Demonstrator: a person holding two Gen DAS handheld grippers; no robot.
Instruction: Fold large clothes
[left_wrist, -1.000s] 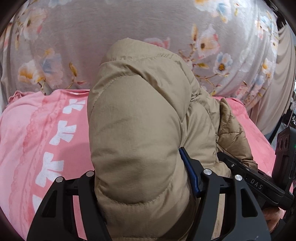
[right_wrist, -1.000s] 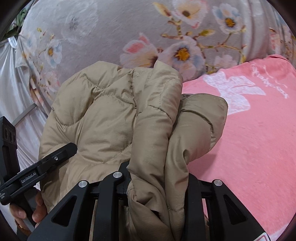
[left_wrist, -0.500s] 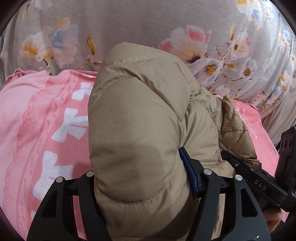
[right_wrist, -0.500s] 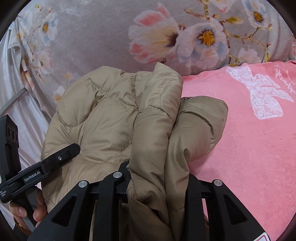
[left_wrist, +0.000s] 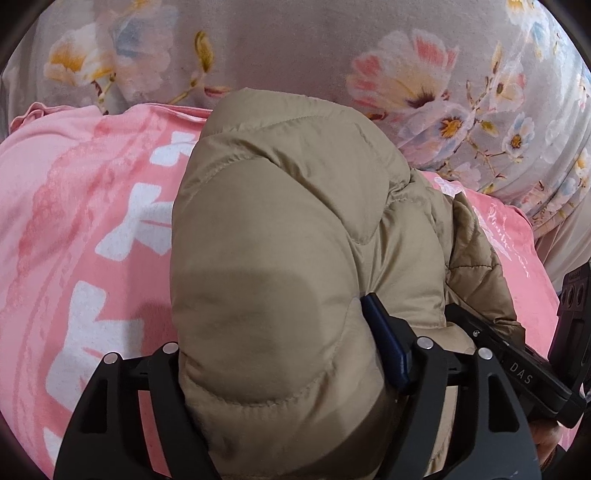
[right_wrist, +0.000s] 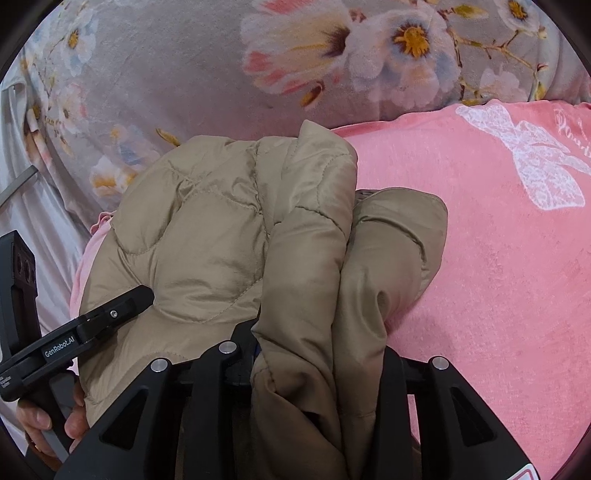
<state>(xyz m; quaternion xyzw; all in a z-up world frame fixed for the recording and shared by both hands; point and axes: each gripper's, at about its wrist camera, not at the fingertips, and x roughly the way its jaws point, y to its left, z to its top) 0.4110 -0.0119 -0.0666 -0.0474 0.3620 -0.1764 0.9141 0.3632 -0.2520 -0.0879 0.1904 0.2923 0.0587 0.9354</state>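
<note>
A tan quilted puffer jacket (left_wrist: 288, 236) fills the middle of the left wrist view, bunched and folded over. My left gripper (left_wrist: 280, 373) is shut on a thick padded fold of it; the fingertips are buried in fabric. In the right wrist view the same jacket (right_wrist: 229, 229) hangs in folds, and my right gripper (right_wrist: 317, 354) is shut on a bunched edge of it. The left gripper also shows in the right wrist view (right_wrist: 110, 317), at the jacket's left side. The right gripper shows in the left wrist view (left_wrist: 517, 362), at the jacket's right side.
A pink blanket (left_wrist: 74, 229) with white bow prints lies under the jacket and also shows in the right wrist view (right_wrist: 498, 258). A grey floral quilt (left_wrist: 295, 48) rises behind it, also in the right wrist view (right_wrist: 184, 55). A pale sheet edge (right_wrist: 22, 206) shows far left.
Both grippers have carried the jacket forward toward the floral quilt, which now looms larger in both views. Both grips on the jacket are unchanged.
</note>
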